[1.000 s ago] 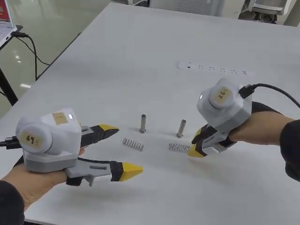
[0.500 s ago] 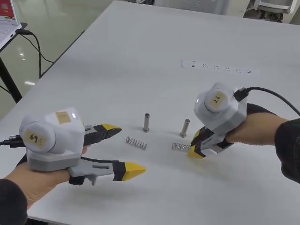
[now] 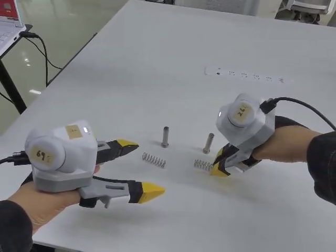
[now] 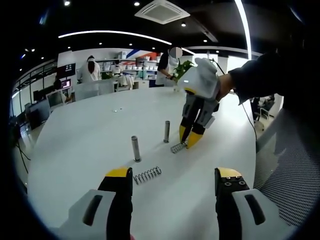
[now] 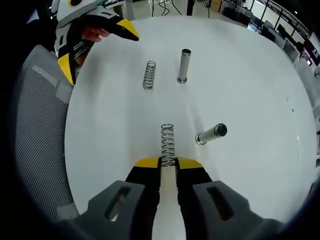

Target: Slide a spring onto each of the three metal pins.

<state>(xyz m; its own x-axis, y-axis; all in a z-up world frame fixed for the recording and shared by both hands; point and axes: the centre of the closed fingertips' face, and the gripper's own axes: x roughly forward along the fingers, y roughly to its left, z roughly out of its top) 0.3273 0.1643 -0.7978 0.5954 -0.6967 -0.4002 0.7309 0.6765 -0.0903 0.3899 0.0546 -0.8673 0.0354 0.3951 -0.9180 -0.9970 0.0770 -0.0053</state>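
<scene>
A small coil spring [image 5: 167, 142] lies low on the white table [image 3: 157, 63], one end pinched between the closed jaws of the right gripper [image 5: 168, 162]. Its long axis runs straight out ahead of the jaw tips, flat along the surface. The nearer metal pin [image 5: 212, 134] stands upright just beside the spring's free end, off to one side of that axis, so the spring likely needs lifting and tipping upright over it. A second pin [image 3: 166, 137] stands farther left, with a loose spring [image 3: 154, 160] lying near its base. The left gripper [image 3: 144, 168] hovers nearest that spring, jaws spread, holding nothing.
</scene>
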